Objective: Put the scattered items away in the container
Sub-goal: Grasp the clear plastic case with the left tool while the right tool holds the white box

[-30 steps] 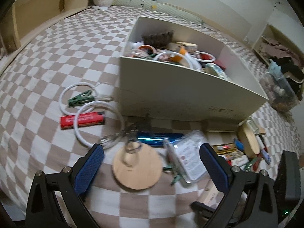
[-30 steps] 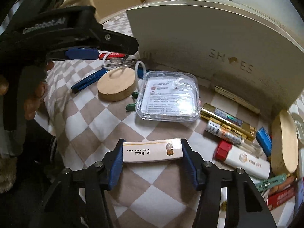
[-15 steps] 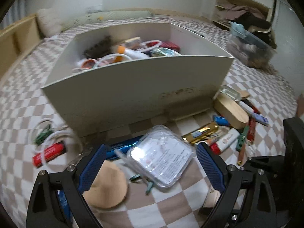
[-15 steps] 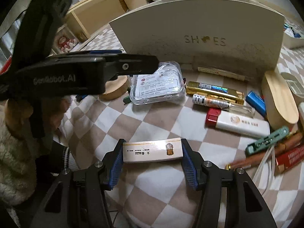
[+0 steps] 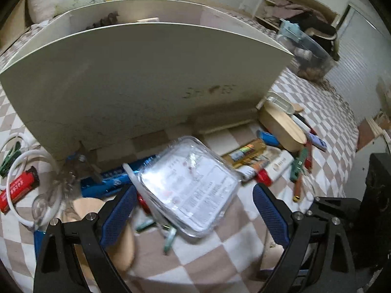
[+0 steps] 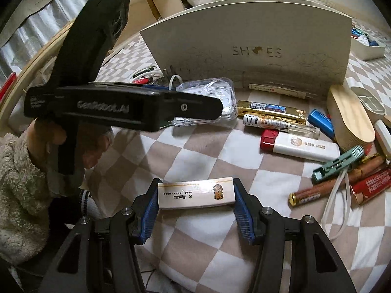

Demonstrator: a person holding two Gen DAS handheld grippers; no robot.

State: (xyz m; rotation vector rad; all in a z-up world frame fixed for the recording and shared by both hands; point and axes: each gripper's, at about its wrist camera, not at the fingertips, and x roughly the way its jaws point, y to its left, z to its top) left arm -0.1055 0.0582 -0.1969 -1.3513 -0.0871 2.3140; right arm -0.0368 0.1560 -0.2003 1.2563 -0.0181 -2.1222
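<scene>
White matchbox (image 6: pixel 195 193) clamped lengthwise, clear case (image 5: pixel 190 185) lying before cream container (image 5: pixel 146 78)

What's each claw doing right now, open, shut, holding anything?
Left claw: open, poised around the clear plastic case, not gripping it.
Right claw: shut on the white matchbox, held between both pads.

One matchbox (image 6: pixel 196 194), one clear plastic case (image 5: pixel 189 185), one cream storage box (image 6: pixel 246 51), two green clothes pegs (image 6: pixel 338 164) (image 5: pixel 9 155), two white rings (image 5: pixel 14 171).
</scene>
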